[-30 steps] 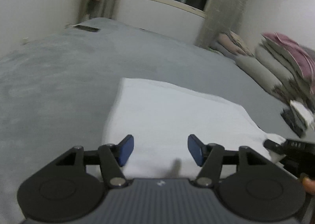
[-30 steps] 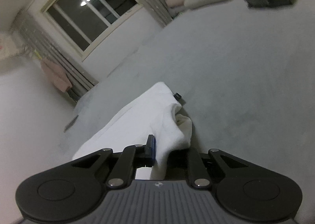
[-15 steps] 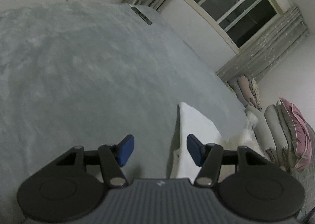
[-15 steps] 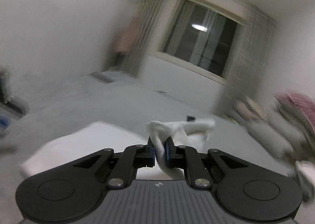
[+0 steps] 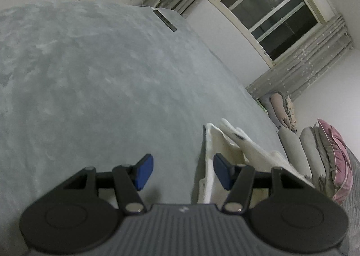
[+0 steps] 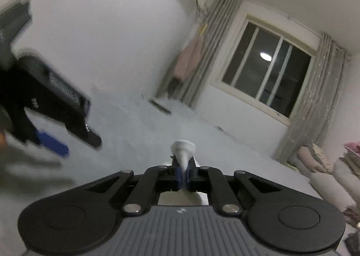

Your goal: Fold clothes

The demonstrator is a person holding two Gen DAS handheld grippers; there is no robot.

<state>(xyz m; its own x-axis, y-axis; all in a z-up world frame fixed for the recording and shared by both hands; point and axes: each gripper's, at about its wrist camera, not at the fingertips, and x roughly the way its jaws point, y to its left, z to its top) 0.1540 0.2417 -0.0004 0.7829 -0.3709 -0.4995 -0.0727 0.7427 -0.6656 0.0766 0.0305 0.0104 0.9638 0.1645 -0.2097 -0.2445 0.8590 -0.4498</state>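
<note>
1. The right gripper (image 6: 183, 176) has its blue pads pinched tight on a bunched tuft of the white garment (image 6: 182, 151). The jaws have just been closing further, and the cloth sits squeezed between them, sticking up past the tips.

2. The left gripper (image 5: 181, 171) stands half open with nothing between its pads — only the grey bed cover (image 5: 101, 89) shows in the gap. In the right wrist view it appears blurred at the left edge, well apart from the held tuft.

3. The rest of the garment lies on the bed cover just to the right of the left gripper, rumpled, with one flap lifted.

4. Likely trouble: the right hold is on a small bunched tuft, so a quick pull could drag the whole piece across the bed instead of turning one layer over.

5. With only one gripper holding, the free side may sag or twist, leaving a crooked fold — the left jaws would need to take an edge first.

6. The cushions (image 5: 315, 150) stacked near the garment's far side could snag a wide swing.
</note>
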